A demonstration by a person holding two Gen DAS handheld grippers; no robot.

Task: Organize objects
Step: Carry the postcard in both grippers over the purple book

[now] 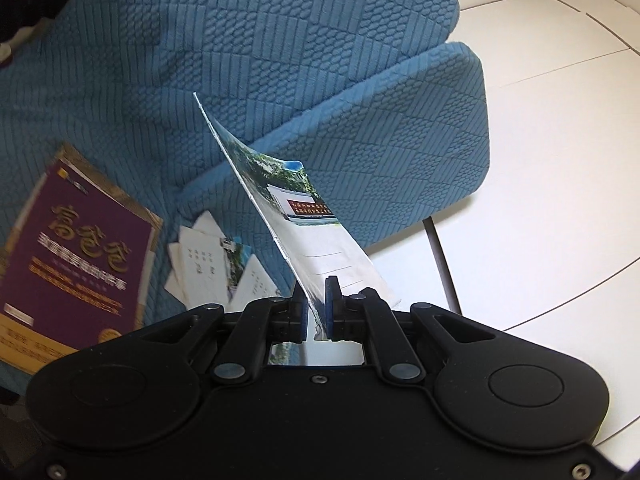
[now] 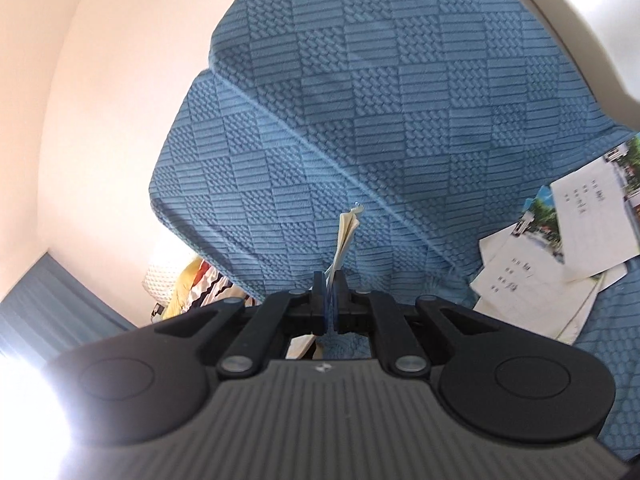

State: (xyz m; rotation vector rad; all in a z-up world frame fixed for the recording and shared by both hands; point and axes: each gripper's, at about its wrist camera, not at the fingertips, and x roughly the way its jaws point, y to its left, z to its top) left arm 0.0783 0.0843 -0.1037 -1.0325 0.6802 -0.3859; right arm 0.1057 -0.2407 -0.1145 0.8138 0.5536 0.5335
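Overhead, blue quilted sofa (image 1: 280, 40), white tiled floor (image 1: 560, 120), left gripper (image 1: 316, 304) pinching postcard (image 1: 316, 232), right gripper (image 2: 330, 300) pinching papers (image 2: 346, 236).

Black tongs (image 1: 316, 304) with blue pads; right tongs (image 2: 330, 300) have a ribbed grey housing.

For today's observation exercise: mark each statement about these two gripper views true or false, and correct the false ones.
1. The left gripper is shut on a postcard. True.
2. The purple book stands upright against the cushion. False: it lies flat on the blue quilted cover.
3. The right gripper is empty. False: it pinches a thin stack of cards seen edge-on.
4. Loose postcards lie scattered on the cover. True.
5. The cover is red. False: it is blue.
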